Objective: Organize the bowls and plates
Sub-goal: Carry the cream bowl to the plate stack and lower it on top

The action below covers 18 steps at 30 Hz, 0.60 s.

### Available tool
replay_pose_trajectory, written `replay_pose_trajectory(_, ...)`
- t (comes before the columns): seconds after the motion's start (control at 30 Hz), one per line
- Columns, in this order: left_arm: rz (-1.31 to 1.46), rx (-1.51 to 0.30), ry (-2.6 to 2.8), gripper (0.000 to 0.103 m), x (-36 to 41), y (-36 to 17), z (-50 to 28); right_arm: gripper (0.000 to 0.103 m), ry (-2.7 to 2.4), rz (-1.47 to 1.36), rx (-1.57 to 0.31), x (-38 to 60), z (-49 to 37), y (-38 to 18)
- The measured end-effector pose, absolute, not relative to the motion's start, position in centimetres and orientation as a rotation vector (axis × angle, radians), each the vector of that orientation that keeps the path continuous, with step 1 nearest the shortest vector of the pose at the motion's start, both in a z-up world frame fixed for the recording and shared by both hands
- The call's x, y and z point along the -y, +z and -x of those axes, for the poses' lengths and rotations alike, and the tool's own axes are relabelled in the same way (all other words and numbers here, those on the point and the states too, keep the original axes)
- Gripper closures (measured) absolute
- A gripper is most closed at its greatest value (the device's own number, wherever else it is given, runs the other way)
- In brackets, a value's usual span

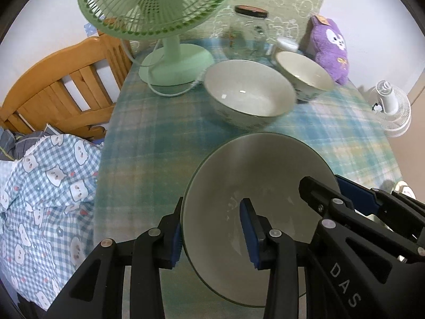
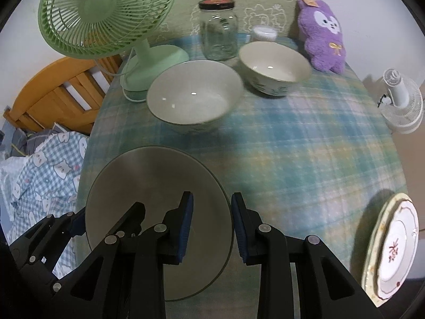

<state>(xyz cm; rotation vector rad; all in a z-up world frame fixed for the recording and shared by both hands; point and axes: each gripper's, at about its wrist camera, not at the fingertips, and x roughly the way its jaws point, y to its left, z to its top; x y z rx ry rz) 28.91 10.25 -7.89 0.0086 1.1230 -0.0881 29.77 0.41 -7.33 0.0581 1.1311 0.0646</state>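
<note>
1. Three bowls in all. The nearest bowl (image 1: 255, 212) is pale inside with a dark rim line and sits tilted at the near edge of the surface (image 1: 159, 143), which is covered by a blue-green plaid cloth.
2. Two tongs, both gripping that one bowl. The left tongs (image 1: 212, 235) clamp its left rim, one blue pad outside the wall and one inside. The right tongs (image 2: 211, 230) clamp its right rim the same way, one pad inside and one outside.
3. The wide bowl (image 2: 195, 99) stands upright near the middle of the surface, beyond the held one and apart from it.
4. The patterned bowl (image 2: 275, 67) stands upright just behind and to the right of the wide bowl, with leafy markings on its outer wall.
5. Two plates seem to be stacked at the near right edge of the surface: a white plate (image 2: 398, 247) with a red motif lies on a yellowish plate (image 2: 373, 263).
6. Two fans: a green fan (image 2: 106, 21) on the far left of the surface, and a white fan (image 2: 401, 101) off the surface to the right.
7. One glass jar (image 2: 219, 30) with a dark lid, at the back.
8. One purple plush toy (image 2: 322, 36) at the back right.
9. One small white container (image 2: 264, 33) behind the patterned bowl.
10. One wooden bedframe (image 1: 61, 87) and checked bedding (image 1: 45, 194) on the left.
</note>
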Motion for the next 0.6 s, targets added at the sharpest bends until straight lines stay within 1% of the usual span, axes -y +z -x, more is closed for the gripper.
replay_pose_trajectory(0.37, 0.011, -1.099, -0.075, 0.065, -4.1, -6.6, -24.4, 0.07, 0.083, -0.021, -1.1, 6.2, -24.9, -5.7)
replay_pose_trajectory(0.6, 0.018, -1.122, -0.073, 0.065, -0.3, -7.6, -21.8, 0.07, 0.087, -0.011, -1.123, 10.0, -22.6, -6.7)
